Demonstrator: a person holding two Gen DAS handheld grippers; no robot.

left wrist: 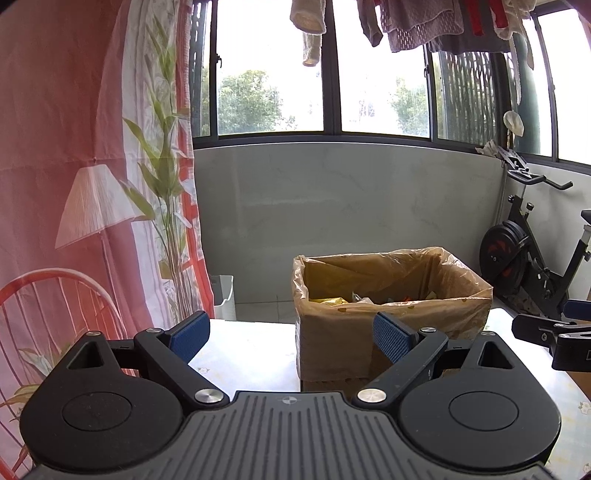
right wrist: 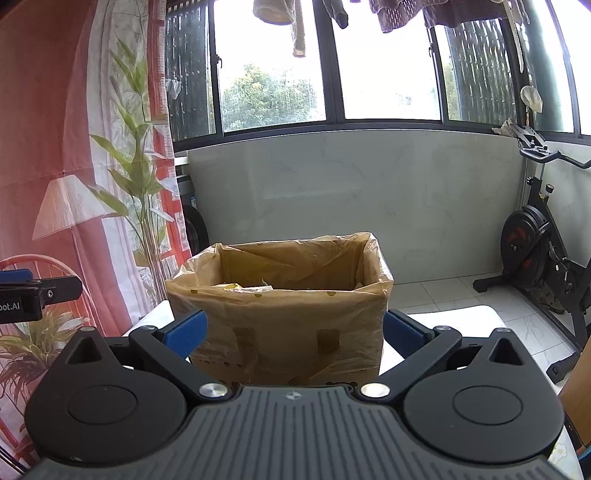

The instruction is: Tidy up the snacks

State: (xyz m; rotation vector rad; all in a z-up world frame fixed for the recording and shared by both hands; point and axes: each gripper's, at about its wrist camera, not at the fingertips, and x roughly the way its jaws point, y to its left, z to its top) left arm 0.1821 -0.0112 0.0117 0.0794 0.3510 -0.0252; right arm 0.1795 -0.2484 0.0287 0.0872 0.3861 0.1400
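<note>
Box (right wrist: 280, 295) at worktop (left wrist: 243, 350) far edge, snacks (left wrist: 332, 301) inside. Left gripper (left wrist: 291, 336), right gripper (right wrist: 293, 334): fingers spread, empty. Between picks; next needs snack located.

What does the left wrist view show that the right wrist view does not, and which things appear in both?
Only the left wrist view shows a white bin on the floor by the curtain. Only the right wrist view shows a dark round object behind the curtain's edge. Both show the bag-lined cardboard box holding snack packets, the exercise bike, hanging laundry, and both grippers open: left gripper, right gripper.
</note>
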